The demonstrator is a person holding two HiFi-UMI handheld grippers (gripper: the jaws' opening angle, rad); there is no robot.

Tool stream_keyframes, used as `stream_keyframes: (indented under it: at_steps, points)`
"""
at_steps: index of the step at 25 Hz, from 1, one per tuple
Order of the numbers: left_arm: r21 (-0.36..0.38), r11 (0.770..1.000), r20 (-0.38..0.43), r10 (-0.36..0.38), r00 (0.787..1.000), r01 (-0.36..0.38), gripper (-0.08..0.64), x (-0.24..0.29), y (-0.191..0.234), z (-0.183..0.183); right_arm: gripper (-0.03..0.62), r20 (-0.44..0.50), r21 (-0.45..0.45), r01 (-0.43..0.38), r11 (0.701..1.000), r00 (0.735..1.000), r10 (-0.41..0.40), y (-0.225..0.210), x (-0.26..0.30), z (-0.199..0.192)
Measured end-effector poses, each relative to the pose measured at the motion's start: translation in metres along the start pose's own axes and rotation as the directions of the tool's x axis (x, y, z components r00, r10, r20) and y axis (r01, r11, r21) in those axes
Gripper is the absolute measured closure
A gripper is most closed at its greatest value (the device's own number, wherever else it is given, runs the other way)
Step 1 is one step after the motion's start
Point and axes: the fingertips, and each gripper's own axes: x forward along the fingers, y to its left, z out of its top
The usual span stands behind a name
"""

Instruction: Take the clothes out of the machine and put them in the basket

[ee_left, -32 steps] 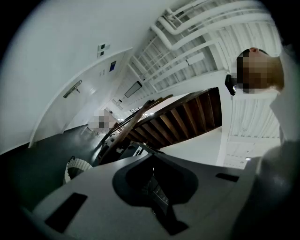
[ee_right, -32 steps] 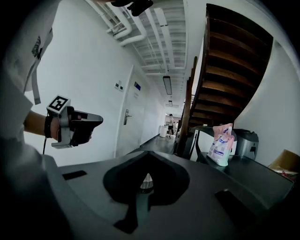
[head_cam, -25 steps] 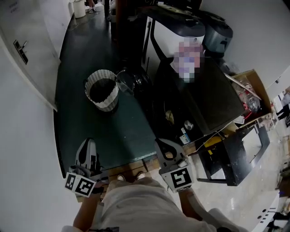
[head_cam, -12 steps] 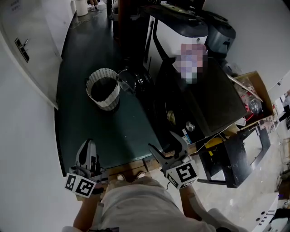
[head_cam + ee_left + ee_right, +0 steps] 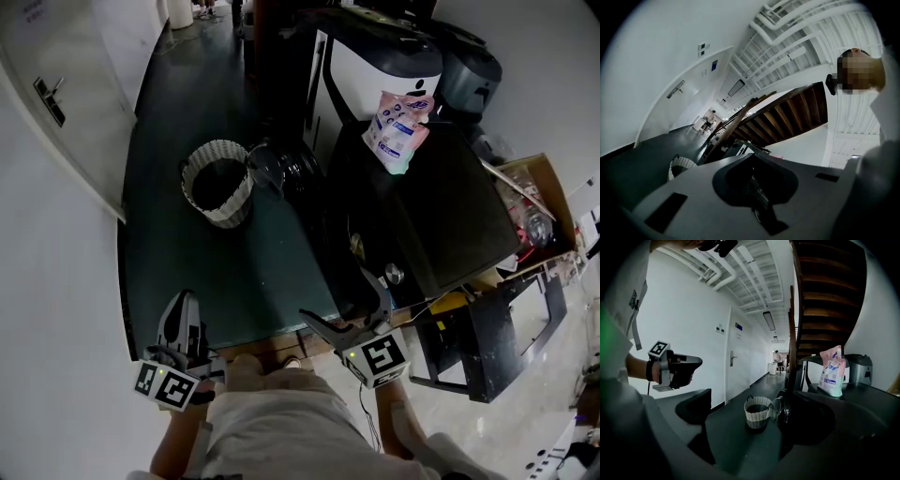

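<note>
Building corridor (image 5: 774, 380) beneath a wooden staircase (image 5: 825, 296), exposed ceiling pipes (image 5: 723, 272), washing machine (image 5: 441, 225) alongside.

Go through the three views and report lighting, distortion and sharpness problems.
Head view: strong fisheye bend, bright white walls, the dark washing machine loses detail, basket sharp. Left gripper view: black vignette corners, the left claw underexposed and filling the lower half. Right gripper view: black corners, basket clear, near foreground dark and soft.

Woven basket (image 5: 225, 214) on dark floor (image 5: 202, 277)
</note>
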Motion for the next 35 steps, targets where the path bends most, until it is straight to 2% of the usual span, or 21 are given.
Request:
stream_keyframes:
  at_steps: [4,7,12,16,20,22,23,25,27,29,31,32,35]
  points:
    - [0.018,1.000,-0.014,0.013,1.000,-0.012,0.546,0.010,0.003,0.001,0.073,-0.012,0.029,0.023,0.999,1.000,-0.023,-0.015,0.008,-0.003]
    - [0.010,1.000,-0.019,0.018,1.000,-0.018,0.546,0.032,0.018,0.002,0.073,-0.032,0.010,0.019,1.000,0.999,-0.019,-0.019,0.017,-0.003]
    - [-0.041,0.999,-0.094,-0.039,0.995,0.036,0.546,0.090,0.046,-0.019,0.074,-0.073,0.043,0.087,0.995,0.994,-0.084,-0.045,0.051,-0.017]
    - [-0.077,0.995,-0.176,-0.083,0.981,0.070,0.546,0.157,0.104,-0.029,0.074,-0.120,0.114,0.172,0.978,0.980,-0.158,-0.070,0.120,-0.029]
    - [-0.079,0.979,-0.233,-0.202,0.951,0.188,0.546,0.254,0.165,-0.020,0.074,-0.192,0.139,0.263,0.955,0.953,-0.235,-0.106,0.215,-0.025]
    - [-0.134,0.957,-0.287,-0.287,0.914,0.259,0.546,0.307,0.186,-0.018,0.074,-0.231,0.162,0.328,0.931,0.929,-0.287,-0.124,0.254,-0.017]
    - [-0.178,0.941,-0.325,-0.333,0.885,0.289,0.546,0.330,0.191,-0.017,0.074,-0.252,0.186,0.366,0.912,0.915,-0.316,-0.130,0.268,-0.008]
    - [-0.249,0.898,-0.393,-0.435,0.810,0.362,0.546,0.370,0.189,-0.011,0.074,-0.294,0.207,0.438,0.875,0.881,-0.372,-0.136,0.287,0.016]
    - [-0.297,0.856,-0.434,-0.515,0.739,0.423,0.546,0.403,0.181,-0.001,0.074,-0.322,0.181,0.495,0.850,0.846,-0.425,-0.140,0.300,0.042]
    - [-0.339,0.830,-0.460,-0.557,0.691,0.443,0.546,0.430,0.174,0.005,0.074,-0.335,0.177,0.553,0.814,0.812,-0.478,-0.142,0.301,0.064]
    - [-0.372,0.803,-0.475,-0.596,0.647,0.466,0.546,0.454,0.160,0.006,0.074,-0.348,0.191,0.619,0.762,0.768,-0.537,-0.146,0.293,0.078]
    - [-0.386,0.782,-0.478,-0.624,0.619,0.490,0.546,0.464,0.149,0.005,0.074,-0.353,0.197,0.653,0.731,0.743,-0.568,-0.150,0.287,0.081]
    - [-0.420,0.699,-0.485,-0.712,0.508,0.578,0.547,0.483,0.110,-0.007,0.074,-0.368,0.210,0.744,0.634,0.661,-0.654,-0.156,0.265,0.079]
